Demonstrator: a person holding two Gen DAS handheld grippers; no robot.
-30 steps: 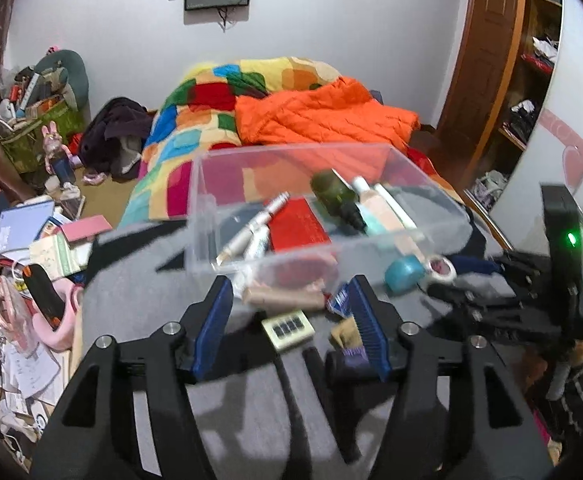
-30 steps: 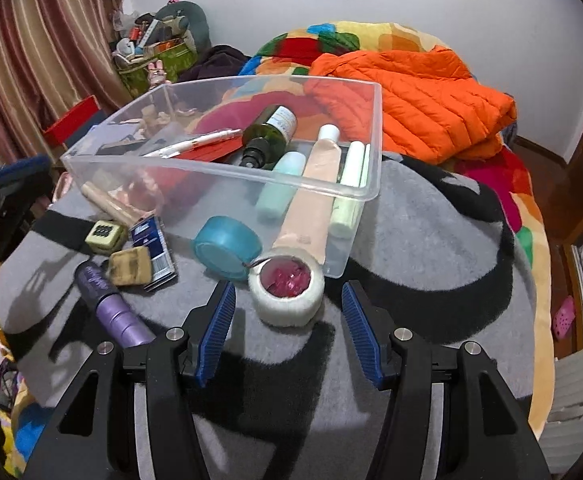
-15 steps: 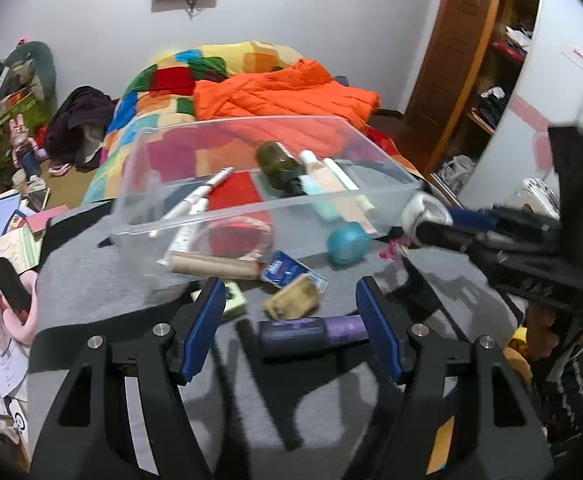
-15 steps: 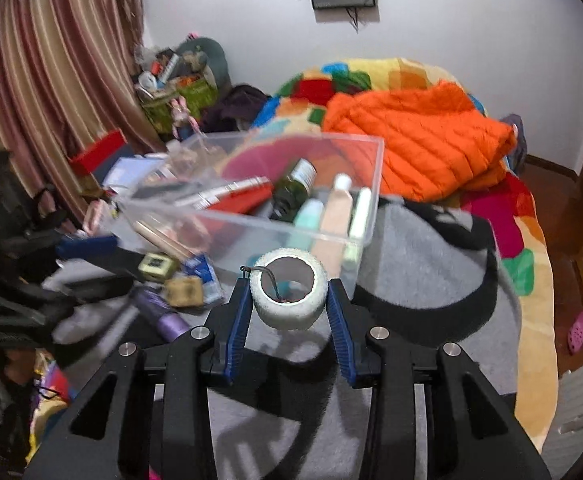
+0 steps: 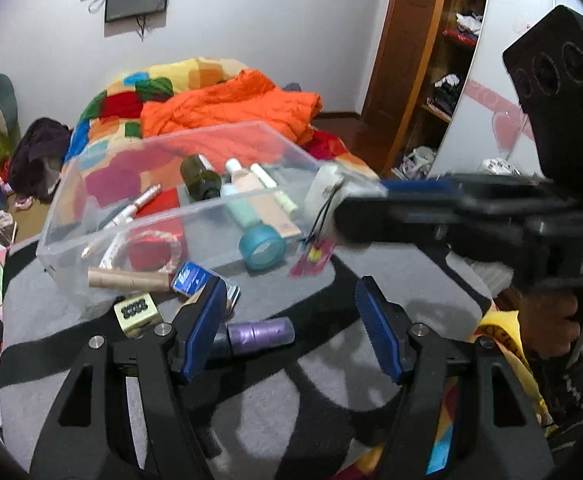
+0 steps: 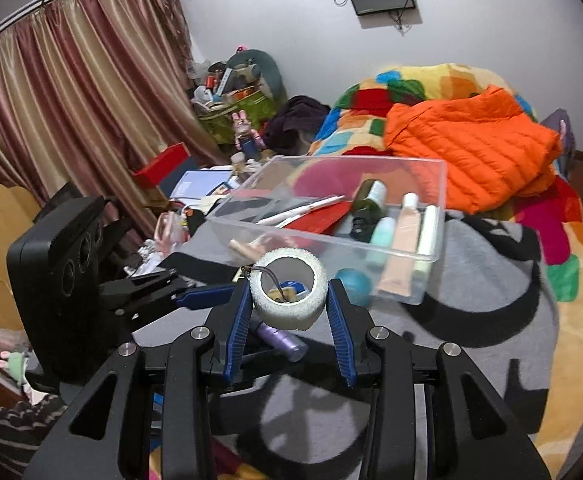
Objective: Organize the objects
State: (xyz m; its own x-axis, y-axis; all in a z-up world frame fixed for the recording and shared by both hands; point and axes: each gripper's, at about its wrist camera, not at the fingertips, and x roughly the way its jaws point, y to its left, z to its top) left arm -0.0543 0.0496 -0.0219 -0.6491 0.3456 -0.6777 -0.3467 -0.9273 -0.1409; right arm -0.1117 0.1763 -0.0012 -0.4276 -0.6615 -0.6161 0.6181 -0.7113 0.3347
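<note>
My right gripper [image 6: 289, 286] is shut on a white tape roll [image 6: 291, 314] and holds it above the grey blanket [image 6: 471, 320]. From the left wrist view the roll [image 5: 323, 192] hangs near the corner of the clear box [image 5: 91, 216], with a red tag [image 5: 311, 260] dangling under it. My left gripper [image 5: 290, 286] is open and its jaws are closing slightly. A purple bottle [image 5: 261, 330] lies on the blanket low in the gap by the left finger, untouched. The clear box [image 6: 431, 256] holds a green bottle [image 6: 367, 200], tubes and a red item.
In front of the box lie a teal tape roll [image 5: 262, 247], a blue packet [image 5: 189, 276], a cardboard tube [image 5: 127, 280] and a cream cube [image 5: 135, 312]. An orange jacket [image 6: 471, 152] lies on the patchwork quilt behind. Floor clutter and curtains [image 6: 71, 120] are left.
My right gripper closed on the white tape roll and lifted it off the blanket toward the box. My left gripper slid right, from the cream cube to over the purple bottle.
</note>
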